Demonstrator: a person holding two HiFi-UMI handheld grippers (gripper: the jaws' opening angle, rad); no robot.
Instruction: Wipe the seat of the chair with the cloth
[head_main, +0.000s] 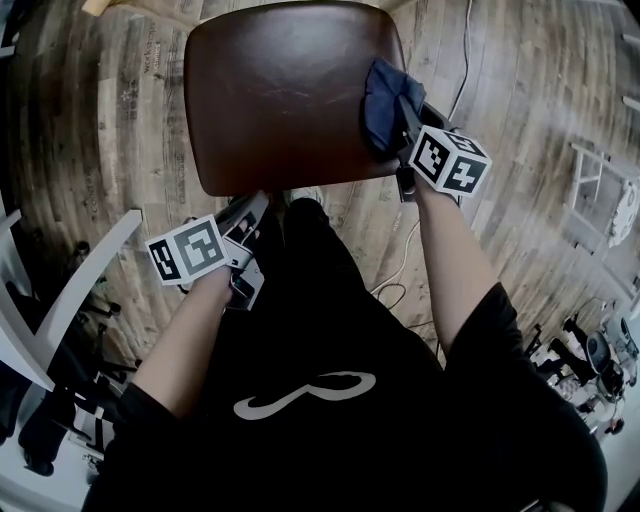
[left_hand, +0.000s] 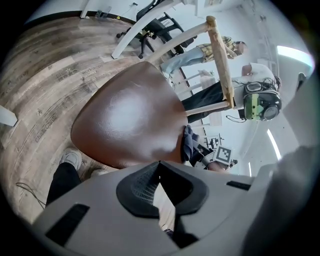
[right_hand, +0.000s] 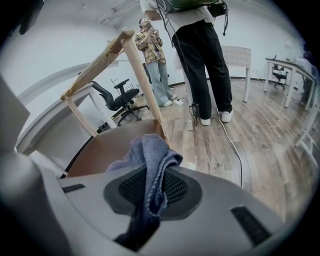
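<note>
Cloth (head_main: 385, 100) on seat (head_main: 280, 90) (right edge).

We see a glossy reddish-brown seat (head_main: 285, 95) at upper centre, with a dark blue cloth (head_main: 385, 100) on its right edge. Black-and-white squares pattern the marker cube (head_main: 450, 160) at right and its twin at lower left. The plank floor (head_main: 90, 120) is streaked grey-brown.

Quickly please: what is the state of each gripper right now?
The left gripper is shut, with nothing in it.
The right gripper is shut on the blue cloth.
</note>
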